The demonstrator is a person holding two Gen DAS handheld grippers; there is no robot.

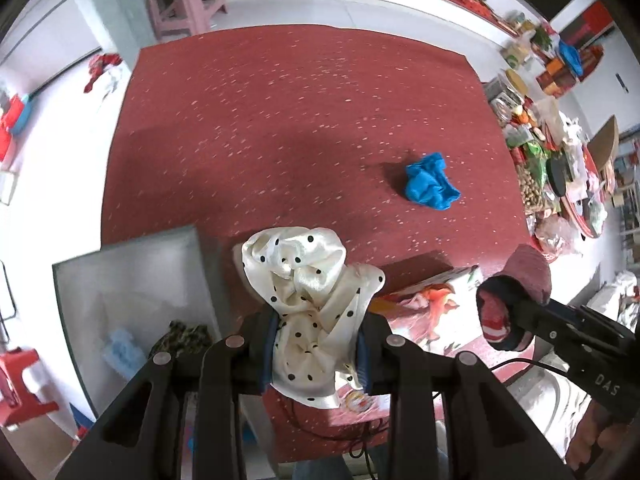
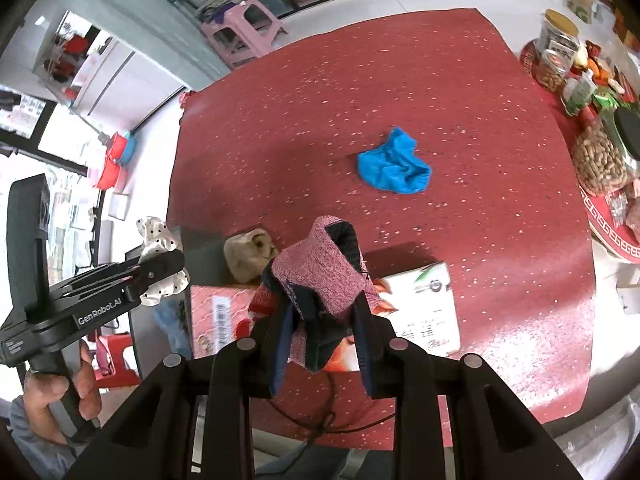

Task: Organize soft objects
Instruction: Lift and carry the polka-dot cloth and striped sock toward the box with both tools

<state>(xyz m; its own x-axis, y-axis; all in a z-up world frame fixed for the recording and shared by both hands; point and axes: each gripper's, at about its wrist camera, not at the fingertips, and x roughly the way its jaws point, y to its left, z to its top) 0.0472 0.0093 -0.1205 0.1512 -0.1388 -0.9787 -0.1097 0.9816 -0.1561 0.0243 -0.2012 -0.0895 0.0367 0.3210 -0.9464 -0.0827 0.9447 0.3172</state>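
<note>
Left gripper [image 1: 318, 344]: jaws clamped on cream polka-dot scarf [image 1: 308, 280], lower centre of frame; "GenRobot.AI" on its side in the right wrist view.
Right gripper [image 2: 324, 320]: jaws clamped on pink-and-navy sock [image 2: 324, 272], lower centre; "DAS" on its body in the left wrist view.
Blue cloth [image 2: 394, 166]: loose on red surface [image 2: 440, 80], right of centre.
Printed carton [image 2: 432, 308]: lower centre, barcode label, print unreadable.

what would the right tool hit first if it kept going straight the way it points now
Probably the printed carton lying on the red table. The right tool, shut on a pink sock, points steeply down over it, though depth is hard to judge.
</note>
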